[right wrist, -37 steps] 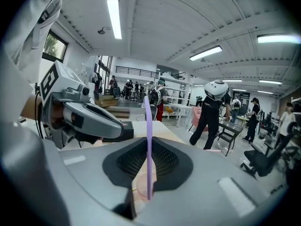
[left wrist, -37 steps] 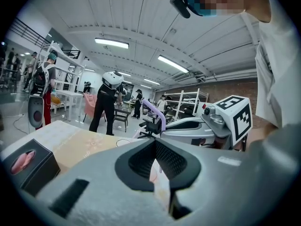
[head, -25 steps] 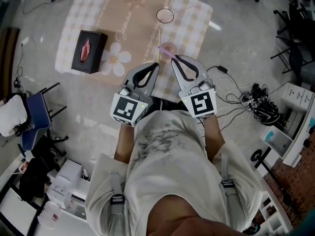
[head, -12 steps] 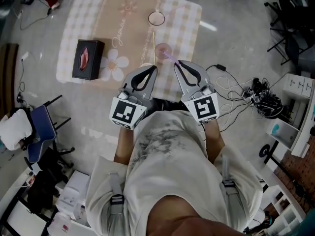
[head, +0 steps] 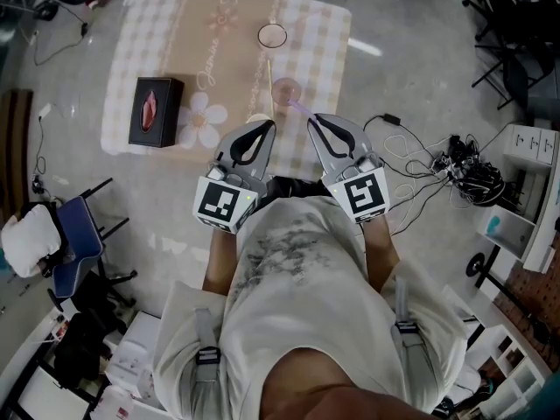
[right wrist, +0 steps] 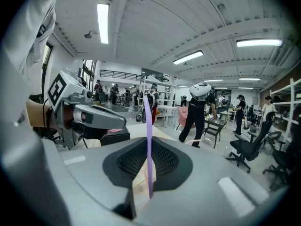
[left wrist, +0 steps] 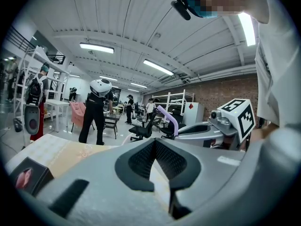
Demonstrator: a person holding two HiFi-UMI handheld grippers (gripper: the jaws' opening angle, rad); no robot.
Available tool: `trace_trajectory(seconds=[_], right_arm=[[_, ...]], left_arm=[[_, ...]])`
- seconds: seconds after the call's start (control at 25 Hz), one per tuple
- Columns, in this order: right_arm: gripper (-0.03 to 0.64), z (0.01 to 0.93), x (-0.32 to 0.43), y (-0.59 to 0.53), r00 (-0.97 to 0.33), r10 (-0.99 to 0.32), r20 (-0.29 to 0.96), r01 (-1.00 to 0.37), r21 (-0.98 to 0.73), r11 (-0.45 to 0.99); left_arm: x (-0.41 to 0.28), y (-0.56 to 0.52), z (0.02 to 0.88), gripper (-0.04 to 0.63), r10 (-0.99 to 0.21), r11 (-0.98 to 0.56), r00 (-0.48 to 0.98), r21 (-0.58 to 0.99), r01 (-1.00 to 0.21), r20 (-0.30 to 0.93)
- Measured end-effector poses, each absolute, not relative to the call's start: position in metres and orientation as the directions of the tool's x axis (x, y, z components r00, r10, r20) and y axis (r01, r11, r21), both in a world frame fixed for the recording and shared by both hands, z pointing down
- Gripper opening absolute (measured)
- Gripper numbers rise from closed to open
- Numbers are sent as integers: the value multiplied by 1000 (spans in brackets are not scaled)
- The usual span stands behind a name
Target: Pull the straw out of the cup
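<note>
Around the pink cup (head: pixel 286 89) spreads the checked tablecloth (head: pixel 175 33) that it stands on. The dark tissue box (head: pixel 156 112) lies well to the cup's left, and a clear glass (head: pixel 272 35) stands beyond it. On the cup's near side the two grippers sit side by side. The left gripper (head: pixel 269 126), off to the cup's near left, has its jaws together with nothing between them. The right gripper (head: pixel 311 119) is just near-right of the cup and the closer of the two, with its jaws clamped on the purple straw (head: pixel 302 108). The straw's long axis crosses the pads and slants from the jaws toward the cup. Its far end shows right at the cup's near rim, and I cannot tell whether it is clear of the cup. The pull should probably run along that line, up and away from the cup, with the right hand carrying it.
</note>
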State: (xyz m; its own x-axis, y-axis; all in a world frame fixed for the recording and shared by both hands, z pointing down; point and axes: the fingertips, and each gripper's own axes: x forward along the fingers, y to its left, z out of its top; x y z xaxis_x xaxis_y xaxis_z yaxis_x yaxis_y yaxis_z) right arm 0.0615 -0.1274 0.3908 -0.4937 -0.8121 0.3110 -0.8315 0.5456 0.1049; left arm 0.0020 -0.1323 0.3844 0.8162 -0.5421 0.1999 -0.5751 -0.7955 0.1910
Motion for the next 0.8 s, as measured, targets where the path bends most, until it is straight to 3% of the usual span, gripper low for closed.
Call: trace_trajectory(seconds=[0.8], right_arm=[[37,387,65,-127,-498,-815,295,-826,125,550]], left_arm=[[4,-131,387,6,-545,-791,812,193,-581,210]])
